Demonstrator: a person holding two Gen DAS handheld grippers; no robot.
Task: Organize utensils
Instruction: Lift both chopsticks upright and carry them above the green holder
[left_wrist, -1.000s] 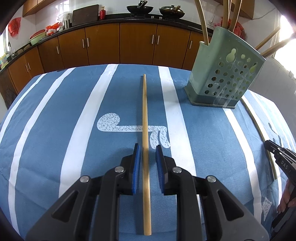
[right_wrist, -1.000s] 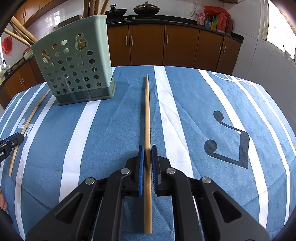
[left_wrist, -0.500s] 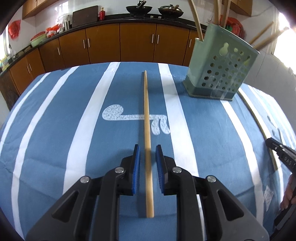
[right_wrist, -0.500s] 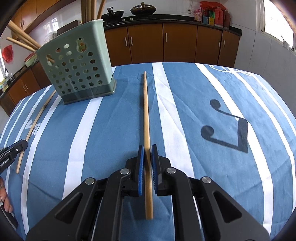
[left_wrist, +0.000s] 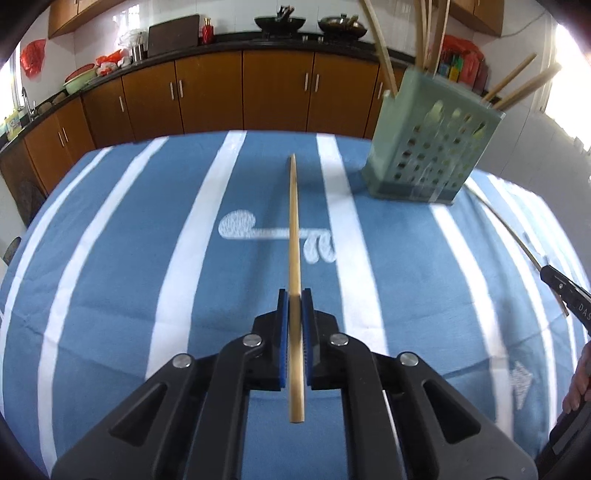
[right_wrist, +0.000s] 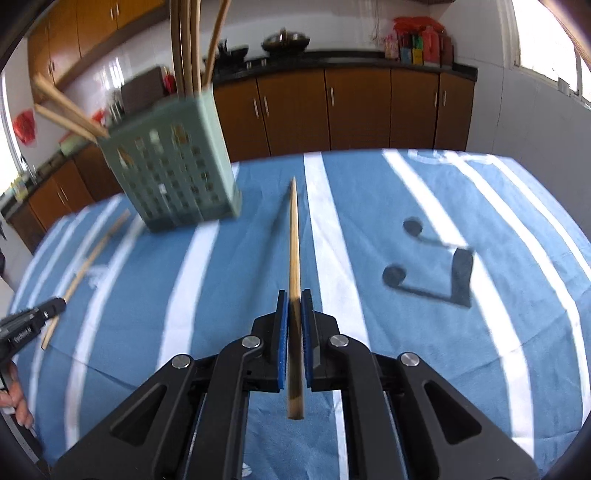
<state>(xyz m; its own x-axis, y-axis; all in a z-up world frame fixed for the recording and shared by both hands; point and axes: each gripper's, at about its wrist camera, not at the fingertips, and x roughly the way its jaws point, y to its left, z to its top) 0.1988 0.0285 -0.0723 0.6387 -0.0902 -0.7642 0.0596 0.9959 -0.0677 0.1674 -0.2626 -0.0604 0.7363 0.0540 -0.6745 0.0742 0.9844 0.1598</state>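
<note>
Two wooden chopsticks are held, one in each gripper. My left gripper (left_wrist: 294, 295) has its jaws closing onto the chopstick (left_wrist: 294, 229), blue pads pressed against it. It points toward the far table edge, raised off the cloth. My right gripper (right_wrist: 294, 295) is shut on the other chopstick (right_wrist: 294, 240), which hangs above its shadow. The green perforated holder (left_wrist: 424, 147) stands at the far right in the left wrist view. In the right wrist view the holder (right_wrist: 177, 166) is at the far left, with several chopsticks standing in it.
A blue cloth with white stripes (left_wrist: 110, 258) covers the table. Brown cabinets (left_wrist: 277, 92) and a counter with woks run along the back. The right gripper's tip (left_wrist: 546, 271) shows at the right edge, the left one's tip (right_wrist: 55, 304) at the left edge. A hand (right_wrist: 14, 391) shows low left.
The left gripper's pads have closed onto its chopstick, which lay loose between them before. Both grippers have risen with their chopsticks, and the right view has swung, so the holder looks nearer.
</note>
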